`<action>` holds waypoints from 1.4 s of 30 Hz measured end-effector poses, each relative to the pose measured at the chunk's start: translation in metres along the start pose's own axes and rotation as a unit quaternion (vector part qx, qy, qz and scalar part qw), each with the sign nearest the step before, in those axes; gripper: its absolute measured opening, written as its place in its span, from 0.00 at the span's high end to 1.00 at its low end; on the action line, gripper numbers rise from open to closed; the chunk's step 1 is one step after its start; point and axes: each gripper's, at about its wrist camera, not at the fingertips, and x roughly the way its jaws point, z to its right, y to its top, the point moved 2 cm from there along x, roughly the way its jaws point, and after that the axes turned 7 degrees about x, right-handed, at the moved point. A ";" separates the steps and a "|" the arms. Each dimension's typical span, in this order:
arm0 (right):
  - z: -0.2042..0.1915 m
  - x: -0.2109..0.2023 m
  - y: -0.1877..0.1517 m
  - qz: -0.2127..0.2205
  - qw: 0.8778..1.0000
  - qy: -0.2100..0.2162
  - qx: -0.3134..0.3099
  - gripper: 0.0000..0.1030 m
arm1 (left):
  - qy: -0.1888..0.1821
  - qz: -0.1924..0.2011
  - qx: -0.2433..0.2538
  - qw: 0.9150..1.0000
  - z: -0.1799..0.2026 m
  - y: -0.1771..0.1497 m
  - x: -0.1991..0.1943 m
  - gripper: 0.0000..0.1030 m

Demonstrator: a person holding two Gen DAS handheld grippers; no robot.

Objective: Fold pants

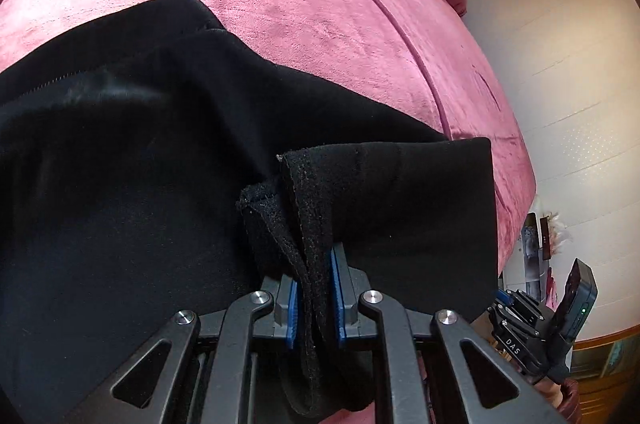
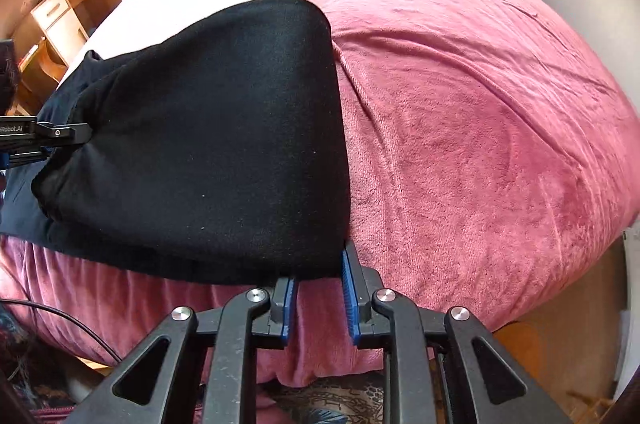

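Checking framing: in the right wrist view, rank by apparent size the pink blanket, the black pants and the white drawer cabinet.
1. pink blanket
2. black pants
3. white drawer cabinet, farther away, so true size is unsure.

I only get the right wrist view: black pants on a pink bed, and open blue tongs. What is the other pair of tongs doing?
Observer: The left tongs are shut on a bunched edge of the pants.
Visitor: One layer or more?
Observer: At least two fuzzy-edged layers sit between the pads.
Visitor: Anything else on the cloth?
Observer: A toothed line, perhaps a zipper, crosses it at the left.
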 end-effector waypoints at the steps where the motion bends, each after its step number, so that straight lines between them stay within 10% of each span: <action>1: 0.000 0.001 0.001 -0.005 1.000 0.001 0.001 0.76 | 0.004 0.004 0.005 1.000 0.002 -0.001 -0.004 0.87; 11: 0.013 -0.044 0.012 -0.006 0.999 0.042 -0.022 0.60 | -0.016 0.030 -0.042 0.999 -0.022 -0.027 -0.050 0.72; 21: -0.125 -0.031 0.080 0.025 0.977 0.165 -0.132 0.63 | -0.040 0.032 -0.030 0.998 -0.004 -0.067 -0.063 0.71; 31: -0.212 0.014 0.116 -0.060 0.954 0.204 -0.212 0.65 | -0.084 0.047 -0.038 0.995 -0.012 -0.094 -0.088 0.68; 42: -0.232 0.056 0.088 -0.128 0.943 0.225 -0.209 0.74 | -0.015 0.004 -0.013 1.000 -0.003 -0.089 -0.051 0.69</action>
